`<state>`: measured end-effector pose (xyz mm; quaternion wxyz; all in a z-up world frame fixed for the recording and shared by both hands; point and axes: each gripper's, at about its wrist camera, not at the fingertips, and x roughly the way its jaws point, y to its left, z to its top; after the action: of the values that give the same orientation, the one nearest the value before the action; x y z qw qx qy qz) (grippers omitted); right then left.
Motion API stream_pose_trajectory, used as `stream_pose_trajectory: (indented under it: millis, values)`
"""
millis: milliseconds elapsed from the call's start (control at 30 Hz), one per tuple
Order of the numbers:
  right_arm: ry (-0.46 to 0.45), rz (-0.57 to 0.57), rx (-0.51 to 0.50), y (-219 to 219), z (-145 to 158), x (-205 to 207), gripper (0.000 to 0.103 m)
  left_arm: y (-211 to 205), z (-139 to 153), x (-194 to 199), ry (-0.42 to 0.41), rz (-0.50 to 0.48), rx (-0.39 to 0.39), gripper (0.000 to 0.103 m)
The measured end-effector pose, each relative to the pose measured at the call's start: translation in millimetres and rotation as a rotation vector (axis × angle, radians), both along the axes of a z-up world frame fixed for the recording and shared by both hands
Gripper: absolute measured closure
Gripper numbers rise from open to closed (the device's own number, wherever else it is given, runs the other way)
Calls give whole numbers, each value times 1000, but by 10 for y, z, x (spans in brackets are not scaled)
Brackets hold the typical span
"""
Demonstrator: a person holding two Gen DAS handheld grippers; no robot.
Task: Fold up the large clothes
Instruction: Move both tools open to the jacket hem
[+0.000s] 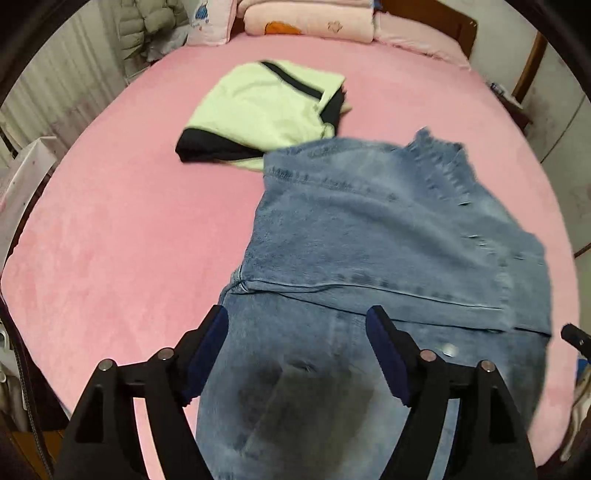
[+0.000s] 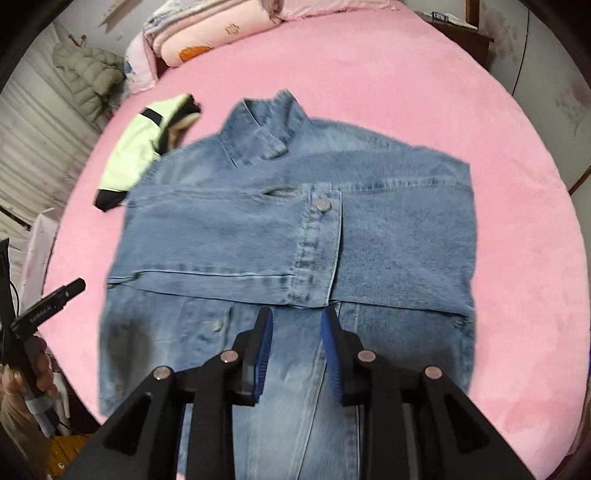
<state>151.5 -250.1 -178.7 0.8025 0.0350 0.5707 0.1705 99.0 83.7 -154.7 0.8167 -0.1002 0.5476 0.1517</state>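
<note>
— Where was the denim jacket [image 2: 295, 236]?
— Spread on the pink bed [image 2: 443, 110] near its foot edge, sleeves folded across, collar toward the pillows [image 2: 207, 33].
— And the tongs?
— Left tongs [image 1: 297, 354] gaped wide over the hem; right tongs [image 2: 297, 350] stood parted too, gripping nothing.
— Anything else?
— A folded yellow-and-black garment [image 1: 258, 110] beside the jacket, toward the bed's left edge.

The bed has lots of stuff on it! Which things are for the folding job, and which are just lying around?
For the folding:
denim jacket, partly folded on the pink bed
left gripper, open
right gripper, open

Just lying around:
yellow-and-black garment, already folded
pink quilts by the headboard
puffy coat hanging beside the bed
</note>
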Motion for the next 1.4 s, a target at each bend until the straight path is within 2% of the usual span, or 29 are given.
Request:
stream_pose_trajectory:
  millis: [100, 200, 367, 533, 667, 700, 867, 1033, 1167, 1400]
  values:
    - [-30, 4, -5, -52, 331, -91, 75, -139, 336, -111, -12, -38, 5, 24]
    - [-62, -3, -41, -81, 589, -177, 67, -253, 637, -189, -25, -75, 10, 21]
    - [-117, -35, 20, -180, 918, -365, 66, -418, 1040, -320, -72, -133, 6, 20]
    - [-211, -79, 38, -207, 1210, -671, 65, -493, 1227, -485, -111, -170, -30, 20]
    - [-265, -134, 64, -239, 1294, -982, 48, -481, 1240, -665, -134, -193, -60, 20]
    - [-269, -146, 66, -246, 1283, -1060, 47, -479, 1225, -716, -136, -198, -66, 20]
    - [-260, -190, 49, -286, 1093, -1391, 46, -395, 1034, -990, -128, -216, -70, 20]
    - [-254, -210, 71, -375, 752, -1711, 46, -170, 640, -1284, -131, -208, -106, 20]
    - [-218, -215, 38, -449, 404, -1883, 47, 87, 138, -1474, -69, -183, -132, 20]
    - [-66, -229, -86, -690, -308, -2094, 47, 463, -677, -1713, 69, -107, -167, 21]
